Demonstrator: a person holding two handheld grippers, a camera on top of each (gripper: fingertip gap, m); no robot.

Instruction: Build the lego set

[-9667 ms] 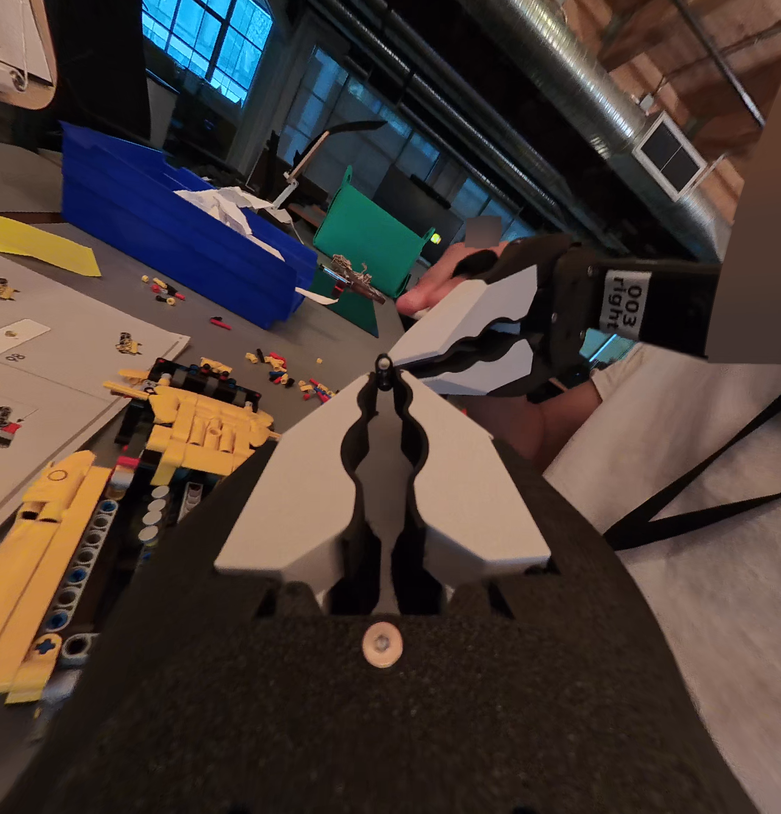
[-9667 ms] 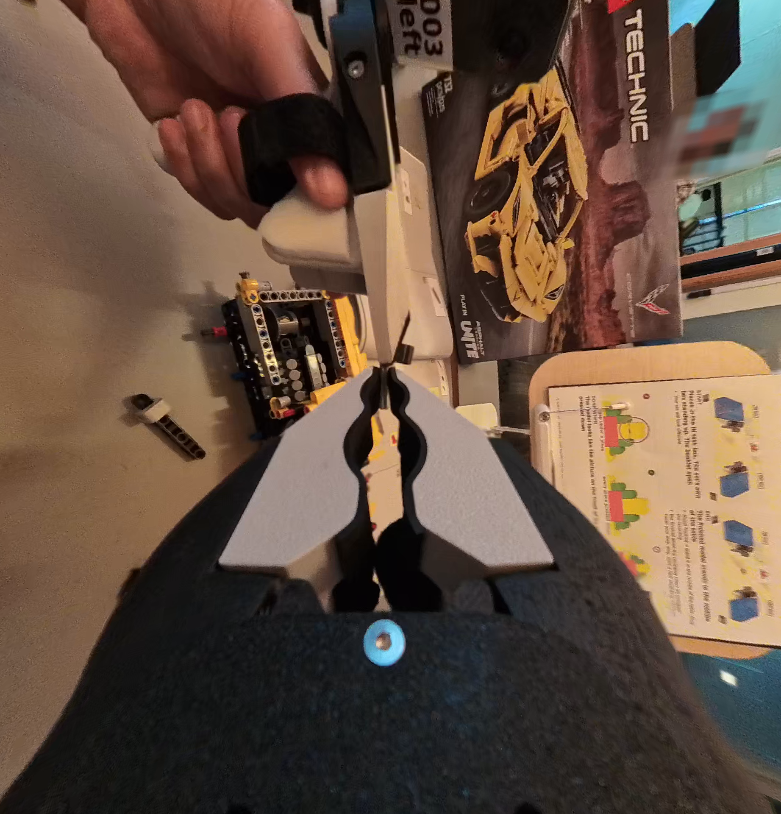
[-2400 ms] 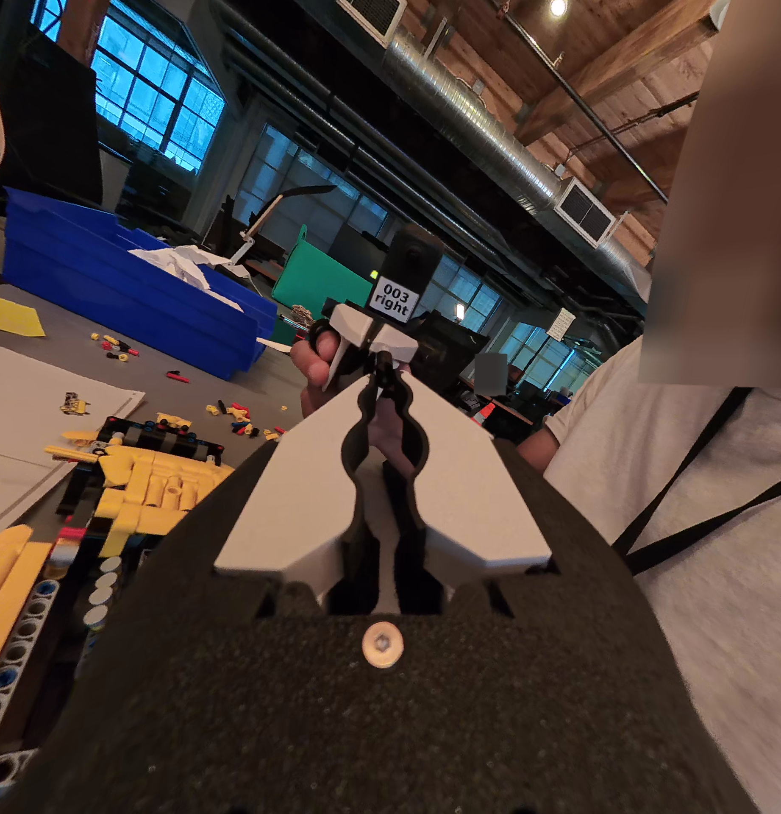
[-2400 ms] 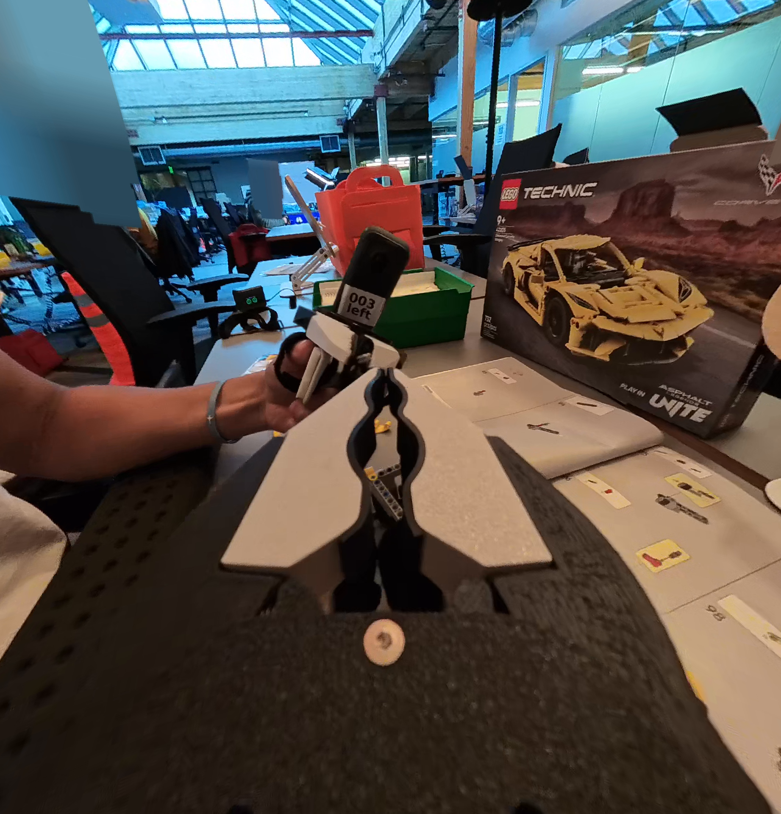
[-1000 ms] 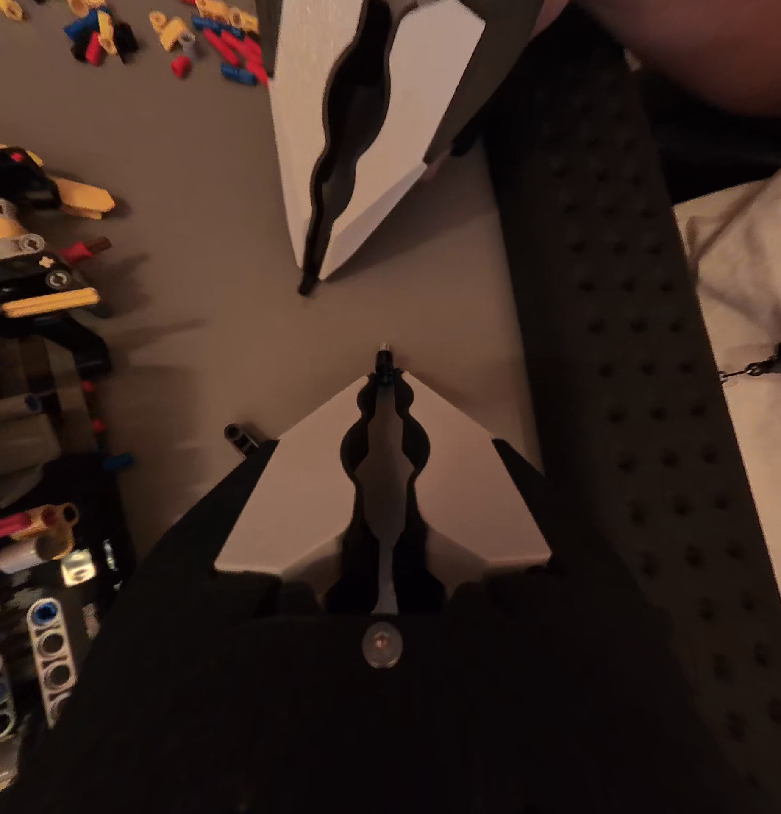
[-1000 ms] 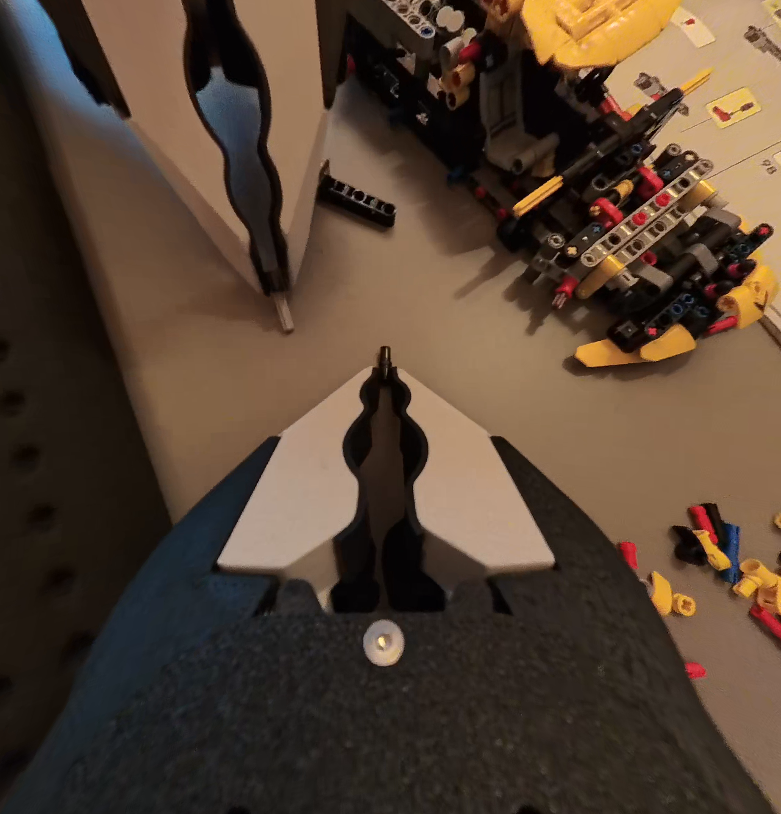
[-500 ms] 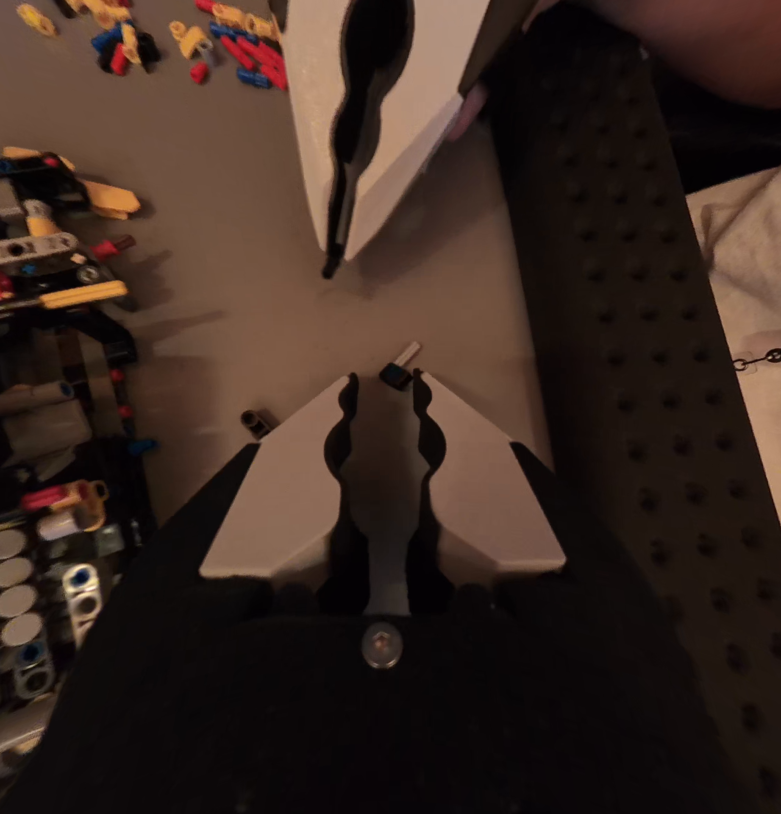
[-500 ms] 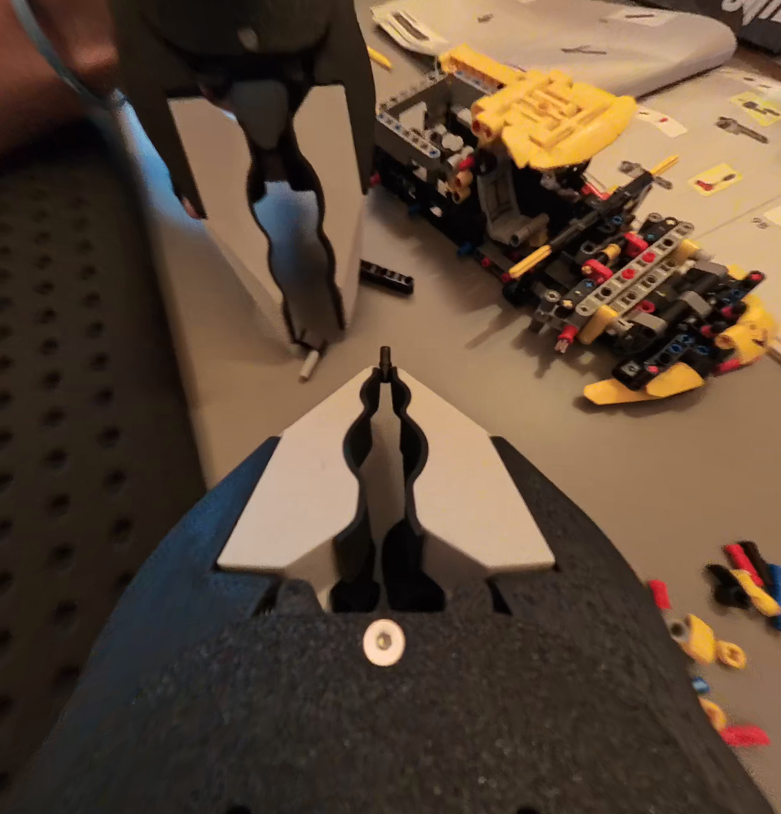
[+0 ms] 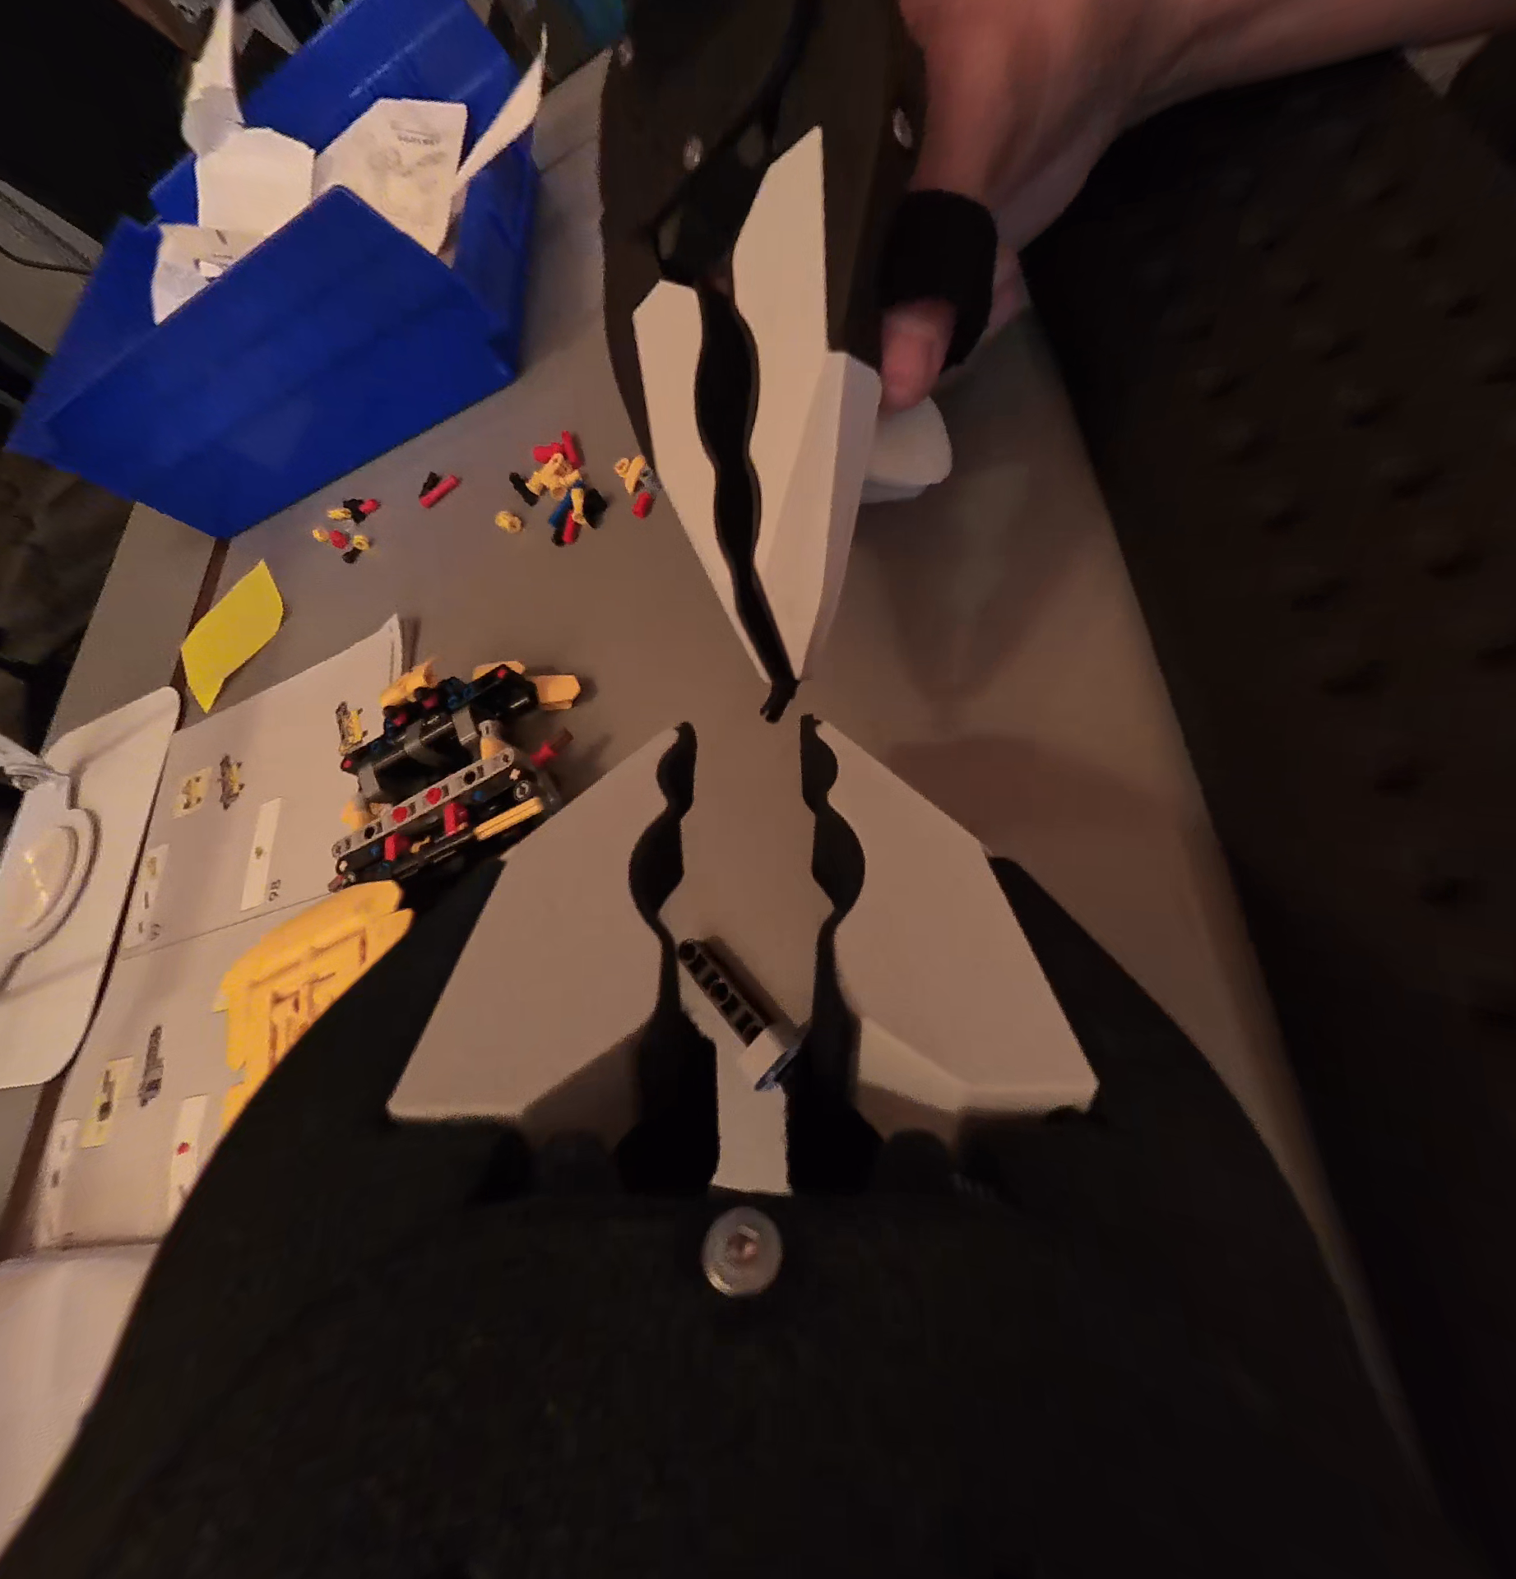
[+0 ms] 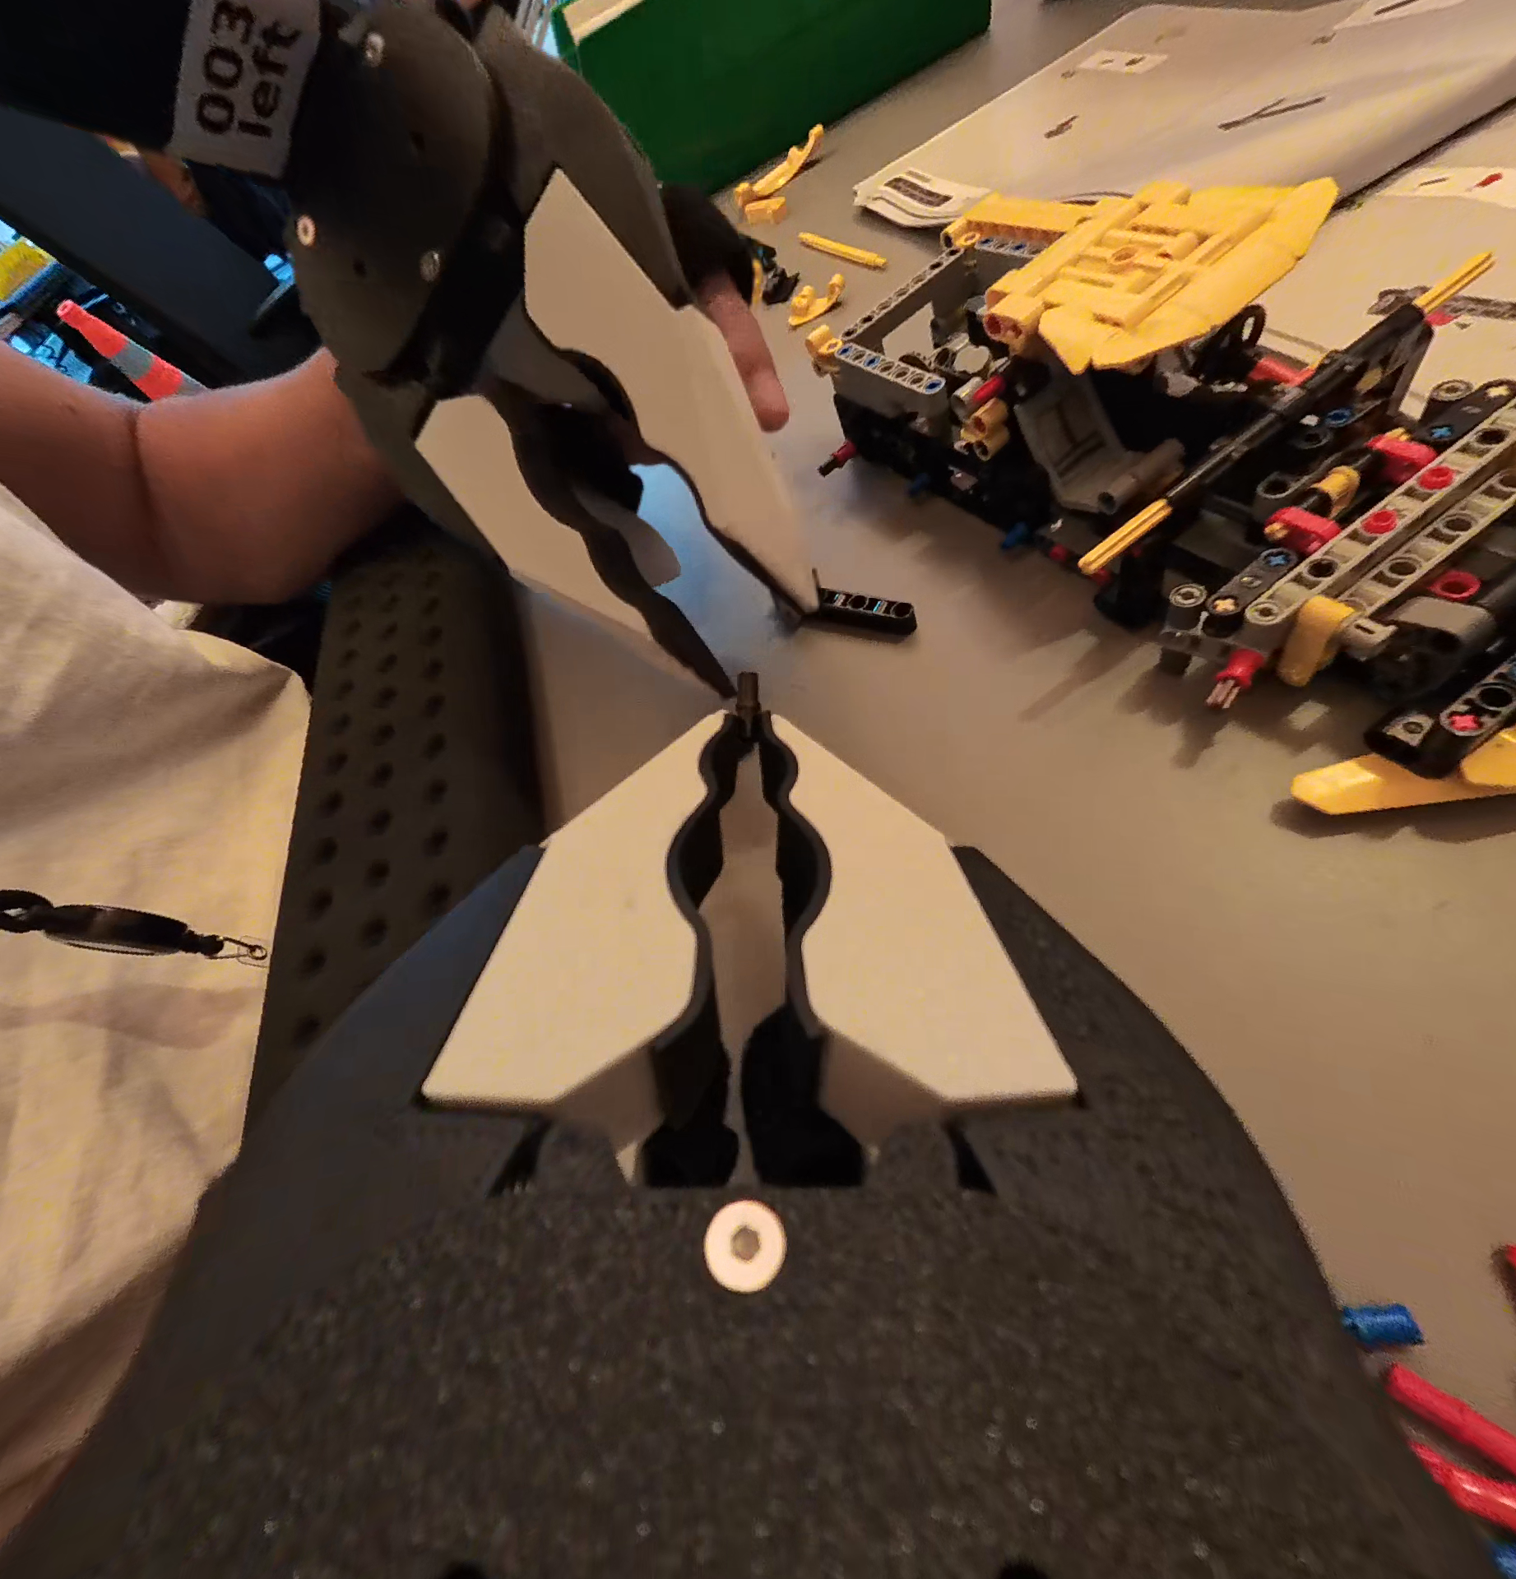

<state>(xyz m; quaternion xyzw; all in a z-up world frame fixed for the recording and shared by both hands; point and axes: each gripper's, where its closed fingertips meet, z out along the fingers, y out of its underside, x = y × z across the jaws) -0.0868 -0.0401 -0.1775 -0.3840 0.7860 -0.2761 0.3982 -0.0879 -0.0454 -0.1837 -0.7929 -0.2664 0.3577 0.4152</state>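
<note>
Lego car chassis (image 10: pixel 1233 461), black and grey with yellow panels, is sitting on the grey surface (image 10: pixel 1079 897) at the upper right of the right wrist frame; in the left wrist frame it is lying at centre left, partly on a sheet of instructions (image 9: pixel 250 820). At the upper left of the left wrist frame, a blue bin (image 9: pixel 258 342) is holding white papers, and loose small pieces (image 9: pixel 558 496) are lying scattered just below it. At the centre of that frame the left claw (image 9: pixel 746 735) is standing with its 2 fingers spread wide, gripping nothing; a short black beam (image 9: pixel 724 991) with a white pin at its end is lying on the surface between them. Coming down from the top centre, the right claw (image 9: pixel 775 683) is pinching a small black pin (image 10: pixel 747 690) at its tips, just beside the left claw's tips. At the far right, a dark perforated chair seat (image 9: pixel 1335 598) is bordering the surface.
</note>
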